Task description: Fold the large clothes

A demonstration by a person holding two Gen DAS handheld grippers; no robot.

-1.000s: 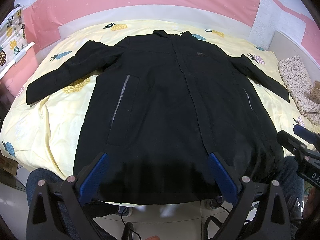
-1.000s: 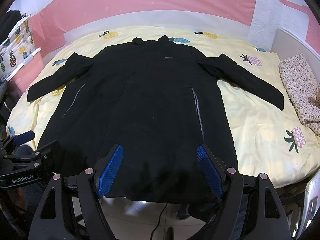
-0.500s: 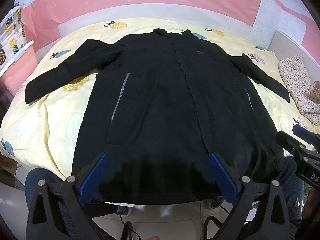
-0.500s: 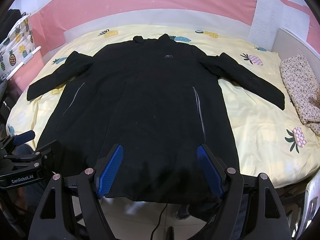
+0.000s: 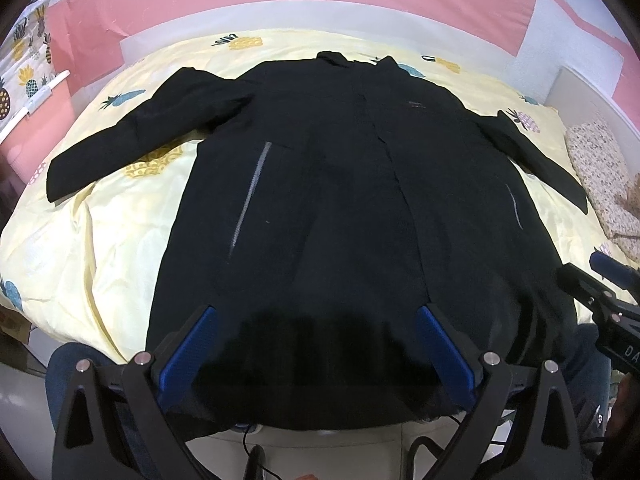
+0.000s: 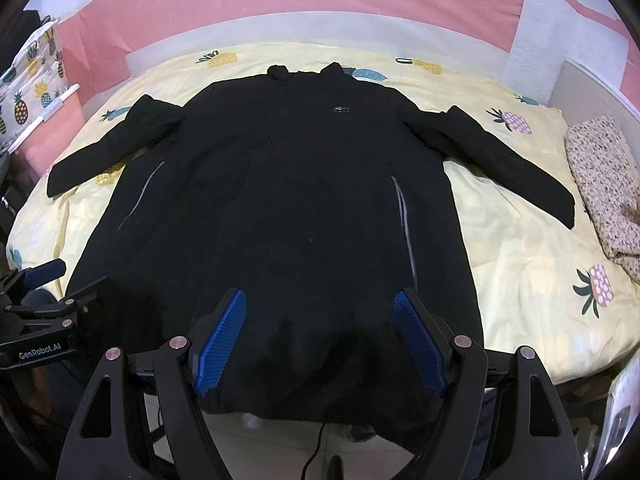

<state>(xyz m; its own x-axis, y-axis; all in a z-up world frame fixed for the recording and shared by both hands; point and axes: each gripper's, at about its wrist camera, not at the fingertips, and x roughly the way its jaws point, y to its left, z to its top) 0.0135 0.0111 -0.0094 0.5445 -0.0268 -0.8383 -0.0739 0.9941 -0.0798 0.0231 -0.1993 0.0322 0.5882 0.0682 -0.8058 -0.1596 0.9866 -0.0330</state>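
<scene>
Both the left gripper [image 5: 316, 350] and right gripper [image 6: 320, 340] hover wide apart over the coat [image 6: 280, 208] hem at the bed [image 6: 520, 248] front edge; bulky fabric may slip

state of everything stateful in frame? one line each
black coat: spread flat, front up, closed, unfolded
coat sleeves: both spread out sideways
left gripper: open, empty, above the hem
right gripper: open, empty, above the hem
floral cloth: bunched at bed edge

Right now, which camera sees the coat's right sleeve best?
The right wrist view: the coat's right sleeve lies whole and plain against the yellow sheet. In the left wrist view it is squeezed thin at the edge.
</scene>
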